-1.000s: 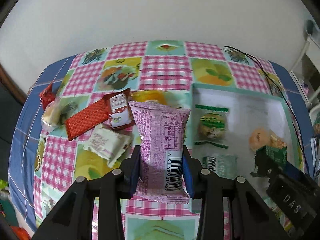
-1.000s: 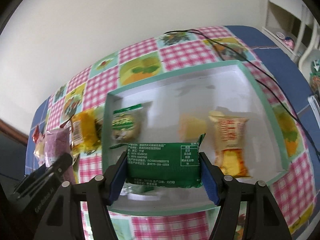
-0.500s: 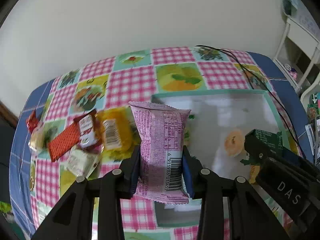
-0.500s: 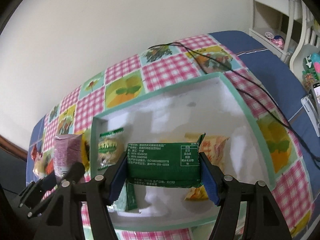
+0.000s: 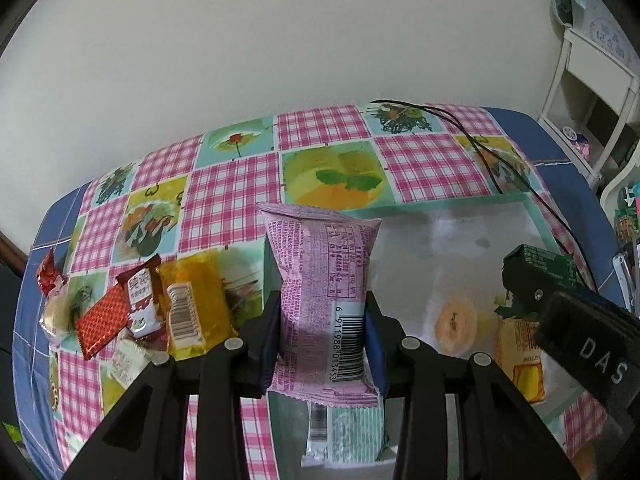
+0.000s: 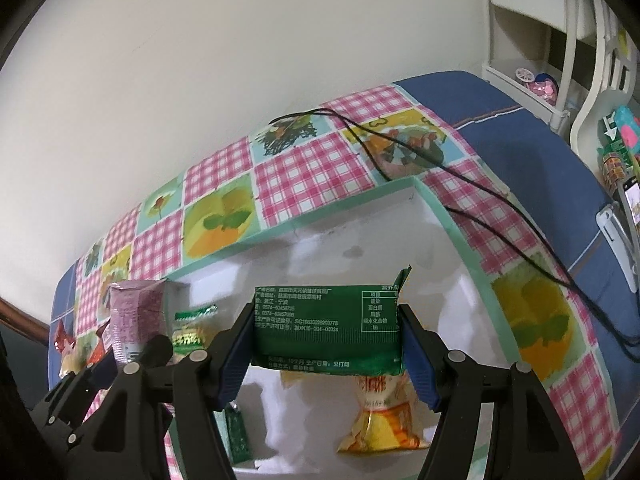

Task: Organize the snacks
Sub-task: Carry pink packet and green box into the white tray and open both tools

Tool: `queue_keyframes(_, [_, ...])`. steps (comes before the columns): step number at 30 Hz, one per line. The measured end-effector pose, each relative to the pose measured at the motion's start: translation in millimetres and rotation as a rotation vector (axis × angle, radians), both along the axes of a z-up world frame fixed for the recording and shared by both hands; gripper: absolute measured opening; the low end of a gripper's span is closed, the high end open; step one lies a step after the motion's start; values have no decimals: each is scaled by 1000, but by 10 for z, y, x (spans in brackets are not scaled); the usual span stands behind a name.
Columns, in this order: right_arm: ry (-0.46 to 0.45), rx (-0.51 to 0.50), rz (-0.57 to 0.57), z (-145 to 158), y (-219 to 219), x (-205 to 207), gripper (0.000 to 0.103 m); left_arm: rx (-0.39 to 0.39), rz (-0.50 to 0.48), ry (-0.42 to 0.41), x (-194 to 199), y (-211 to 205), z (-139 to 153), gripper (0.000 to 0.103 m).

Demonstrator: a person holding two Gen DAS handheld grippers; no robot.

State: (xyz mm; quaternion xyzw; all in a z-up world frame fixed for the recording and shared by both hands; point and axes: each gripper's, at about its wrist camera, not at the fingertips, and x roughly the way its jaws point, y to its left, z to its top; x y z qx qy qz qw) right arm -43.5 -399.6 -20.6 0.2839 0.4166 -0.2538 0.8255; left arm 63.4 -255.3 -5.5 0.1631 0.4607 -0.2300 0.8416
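My left gripper [image 5: 322,344] is shut on a pink snack packet [image 5: 320,280], held upright above the left wall of the white box with a green rim [image 5: 532,206]. My right gripper [image 6: 326,356] is shut on a dark green snack packet [image 6: 326,328], held over the inside of the same box [image 6: 452,216]. Inside the box lie a yellow-orange packet [image 6: 378,420], a round green-labelled snack [image 6: 192,332], a pale green packet [image 5: 348,432] and a round orange snack [image 5: 456,320]. In the right wrist view the left gripper [image 6: 116,360] with the pink packet [image 6: 134,316] shows at lower left.
Loose snacks lie left of the box on the checked tablecloth [image 5: 224,200]: a yellow packet [image 5: 196,304], a red packet [image 5: 104,320], a dark red one [image 5: 142,300] and a white one [image 5: 126,362]. A black cable [image 6: 440,176] runs across the cloth past the box's far right corner. White furniture [image 5: 592,80] stands to the right.
Both grippers have carried their packets to the right over the box; the loose snacks have slid left in the left wrist view, and more of the box's far wall shows in the right wrist view.
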Motion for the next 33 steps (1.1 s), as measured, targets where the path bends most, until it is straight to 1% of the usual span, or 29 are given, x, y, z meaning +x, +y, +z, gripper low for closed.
queue_keyframes(5, [-6, -10, -11, -12, -103, 71, 70, -9, -16, -12, 29, -116, -55, 39])
queue_keyframes(12, [-5, -14, -25, -98, -225, 144, 70, 2, -54, -35, 32, -321, -144, 39])
queue_keyframes(20, [9, -11, -39, -213, -301, 192, 70, 4, -73, -45, 85, -389, -225, 39])
queue_keyframes(33, [35, -2, -30, -360, -277, 284, 71, 35, -112, -57, 1, -493, -346, 40])
